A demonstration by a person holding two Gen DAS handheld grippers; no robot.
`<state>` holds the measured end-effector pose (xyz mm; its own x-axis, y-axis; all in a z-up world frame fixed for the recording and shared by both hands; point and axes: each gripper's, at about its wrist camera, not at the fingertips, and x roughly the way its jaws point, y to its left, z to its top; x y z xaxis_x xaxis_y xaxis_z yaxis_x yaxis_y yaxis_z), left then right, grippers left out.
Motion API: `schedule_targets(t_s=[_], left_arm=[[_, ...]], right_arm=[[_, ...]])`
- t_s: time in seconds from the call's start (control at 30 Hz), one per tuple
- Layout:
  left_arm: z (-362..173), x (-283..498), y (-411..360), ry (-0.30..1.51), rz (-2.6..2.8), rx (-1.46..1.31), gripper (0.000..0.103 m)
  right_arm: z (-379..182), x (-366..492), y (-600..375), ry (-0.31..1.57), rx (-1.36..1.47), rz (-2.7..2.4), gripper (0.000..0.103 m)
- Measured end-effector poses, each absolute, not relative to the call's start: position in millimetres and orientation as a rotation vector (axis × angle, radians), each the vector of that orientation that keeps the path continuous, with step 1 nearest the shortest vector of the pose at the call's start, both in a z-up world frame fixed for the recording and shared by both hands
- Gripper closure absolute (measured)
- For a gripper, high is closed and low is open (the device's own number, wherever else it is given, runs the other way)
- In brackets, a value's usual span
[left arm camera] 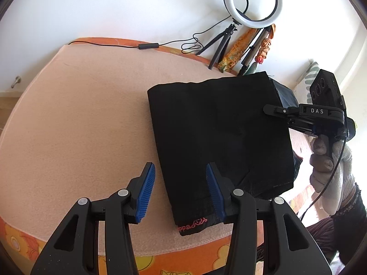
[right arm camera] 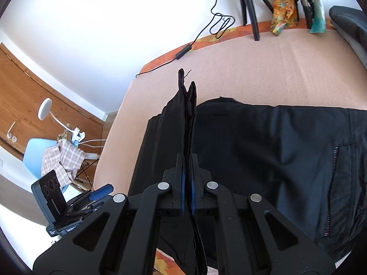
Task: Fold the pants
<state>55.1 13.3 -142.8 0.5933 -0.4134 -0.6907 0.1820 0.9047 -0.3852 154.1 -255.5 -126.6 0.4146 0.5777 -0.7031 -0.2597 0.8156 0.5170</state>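
Black pants [left arm camera: 220, 133] lie folded into a rough rectangle on the peach blanket [left arm camera: 80, 119], with a red-lettered waistband at the near edge. My left gripper [left arm camera: 181, 190] is open, its blue pads straddling the pants' near left corner just above the cloth. My right gripper [right arm camera: 187, 183] is shut on a bunched edge of the pants [right arm camera: 188, 119], which stands up between the pads. In the left wrist view the right gripper [left arm camera: 275, 111] sits at the pants' right edge. The left gripper [right arm camera: 101, 193] shows at lower left in the right wrist view.
A ring light on a tripod [left arm camera: 252, 2] stands at the far edge with its cable [left arm camera: 146, 45] along the blanket. Colourful cloth items [left arm camera: 234, 50] lean on the wall. A dark cushion [right arm camera: 351, 23] lies at the far right. A blue chair [right arm camera: 39, 158] stands beside the bed.
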Motion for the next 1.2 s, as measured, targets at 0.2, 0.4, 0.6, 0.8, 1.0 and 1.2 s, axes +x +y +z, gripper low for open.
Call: schedule_targets(t_s=[0.2, 0.4, 0.6, 0.8, 1.0, 1.2], left_arm=[[-139.3, 62.4, -21.9, 0.875, -0.420, -0.234, 0.058], [-142.2, 67.0, -55.7, 0.891, -0.478, -0.193, 0.058], [-142.2, 69.3, -80.2, 0.891, -0.514, -0.157, 0.058], [-152.2, 73.6, -101.4, 0.927, -0.540, -0.114, 0.058], [-161.8, 77.0, -113.0, 0.957, -0.548, -0.081, 0.058], [-175.4, 76.6, -116.6, 0.998, -0.537, -0.061, 0.058]], right_arm=[[-128.9, 150.5, -302.3, 1.013, 0.391, 0.480, 0.098], [-133.0, 145.6, -343.8, 1.006, 0.410, 0.416, 0.098], [-131.2, 146.1, -398.7, 0.983, 0.468, 0.348, 0.098], [-145.7, 149.8, -428.8, 1.012, 0.487, 0.293, 0.098], [-155.0, 160.5, -433.7, 1.028, 0.436, 0.259, 0.098], [-171.1, 168.6, -429.6, 1.060, 0.356, 0.203, 0.098]])
